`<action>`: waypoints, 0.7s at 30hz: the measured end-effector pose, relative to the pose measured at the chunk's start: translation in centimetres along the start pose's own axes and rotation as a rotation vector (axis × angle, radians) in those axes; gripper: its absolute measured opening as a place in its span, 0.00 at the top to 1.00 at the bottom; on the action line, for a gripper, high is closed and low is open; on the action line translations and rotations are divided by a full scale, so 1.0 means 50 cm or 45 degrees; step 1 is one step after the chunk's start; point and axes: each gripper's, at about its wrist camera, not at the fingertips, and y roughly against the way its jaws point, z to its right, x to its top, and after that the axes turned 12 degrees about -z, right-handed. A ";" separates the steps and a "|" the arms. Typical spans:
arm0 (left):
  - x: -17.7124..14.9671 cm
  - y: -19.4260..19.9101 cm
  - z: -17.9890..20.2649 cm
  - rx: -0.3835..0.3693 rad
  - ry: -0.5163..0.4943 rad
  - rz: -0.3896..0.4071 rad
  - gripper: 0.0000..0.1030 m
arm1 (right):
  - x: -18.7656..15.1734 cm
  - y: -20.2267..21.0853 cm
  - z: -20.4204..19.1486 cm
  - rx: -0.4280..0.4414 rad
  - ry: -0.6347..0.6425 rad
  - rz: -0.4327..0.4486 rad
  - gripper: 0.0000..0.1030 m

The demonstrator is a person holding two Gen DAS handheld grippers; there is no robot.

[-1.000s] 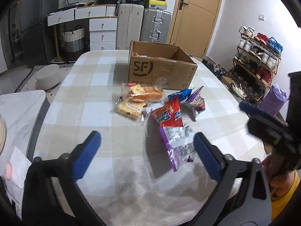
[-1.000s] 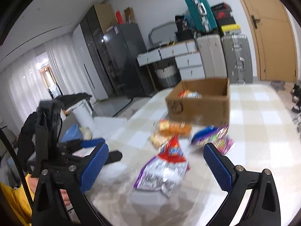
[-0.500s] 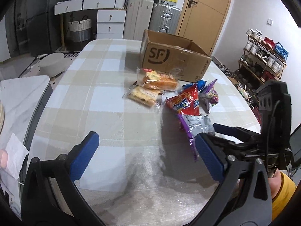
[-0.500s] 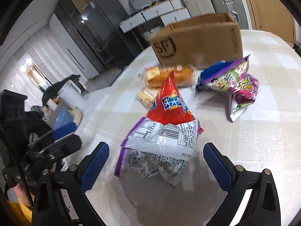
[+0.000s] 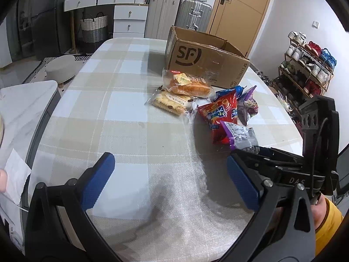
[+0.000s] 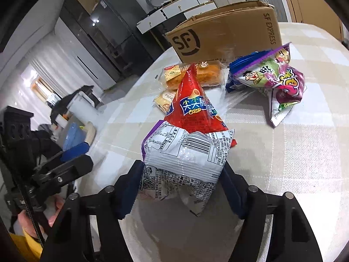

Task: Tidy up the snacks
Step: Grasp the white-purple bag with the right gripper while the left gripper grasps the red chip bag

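Observation:
My right gripper (image 6: 181, 187) is shut on a purple and silver snack bag (image 6: 185, 155) lying on the checked tablecloth; the bag also shows in the left wrist view (image 5: 242, 137). A red crisp bag (image 6: 192, 104) lies just beyond it, touching it. Behind are a bread pack (image 6: 196, 74), a biscuit pack (image 5: 172, 102) and purple and blue bags (image 6: 272, 74). An open cardboard SF box (image 5: 207, 61) stands at the back. My left gripper (image 5: 170, 179) is open and empty above bare cloth, left of the snacks.
The table's rounded edge runs along the right (image 5: 290, 118) and left (image 5: 41, 131). A marble side table (image 5: 24, 107) stands at the left. A shoe rack (image 5: 309, 65), suitcases (image 5: 192, 15) and drawers (image 5: 128, 19) line the room beyond.
My right gripper has moved down and forward to the purple and silver bag and closed on it. My left gripper has shifted slightly left and stayed open.

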 end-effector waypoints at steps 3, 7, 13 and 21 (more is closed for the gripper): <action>-0.001 0.003 0.004 0.010 -0.010 0.001 0.01 | -0.009 0.015 0.005 0.025 0.002 0.018 0.34; 0.004 0.000 0.013 0.014 -0.017 -0.008 0.01 | -0.022 0.052 0.012 0.056 0.000 0.070 0.34; 0.028 -0.025 0.043 0.007 -0.068 -0.055 0.01 | -0.033 0.109 0.046 0.088 -0.034 0.150 0.34; 0.102 -0.084 0.142 -0.026 -0.181 -0.107 0.01 | -0.033 0.166 0.115 0.062 -0.093 0.228 0.34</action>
